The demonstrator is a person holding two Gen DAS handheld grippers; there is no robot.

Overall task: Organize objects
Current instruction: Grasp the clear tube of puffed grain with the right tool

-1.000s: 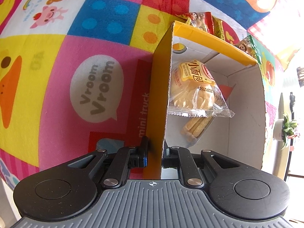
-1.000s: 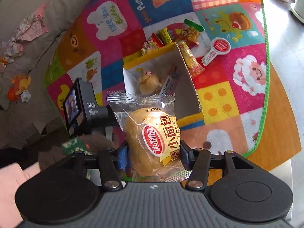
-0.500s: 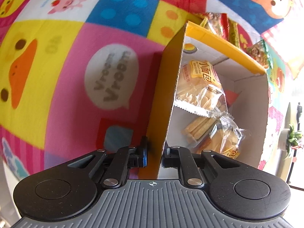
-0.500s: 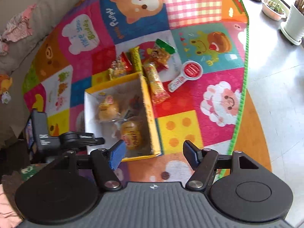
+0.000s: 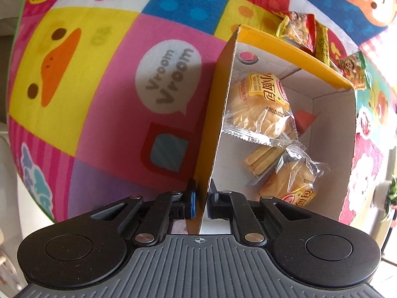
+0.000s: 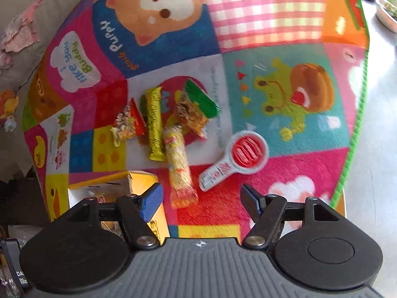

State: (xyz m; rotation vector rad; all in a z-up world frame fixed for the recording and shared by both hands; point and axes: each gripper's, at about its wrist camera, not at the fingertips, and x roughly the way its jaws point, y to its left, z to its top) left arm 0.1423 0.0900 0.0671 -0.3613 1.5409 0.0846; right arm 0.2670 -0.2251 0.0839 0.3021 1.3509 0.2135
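Observation:
My left gripper is shut on the near wall of a yellow cardboard box. Inside lie a bread packet, a second bread packet and a biscuit stick pack. My right gripper is open and empty above the mat, past the box corner. Ahead of it lie a long candy pack, a yellow bar, a red snack bag, a green-topped snack bag and a white and red lollipop-shaped packet.
Everything rests on a colourful patchwork play mat with a green edge. Grey floor lies to the right with a plant pot. A sofa with cloths is at the left.
My right gripper let the bread packet fall into the box, opened, and moved forward over the loose snacks. My left gripper kept its hold on the box wall.

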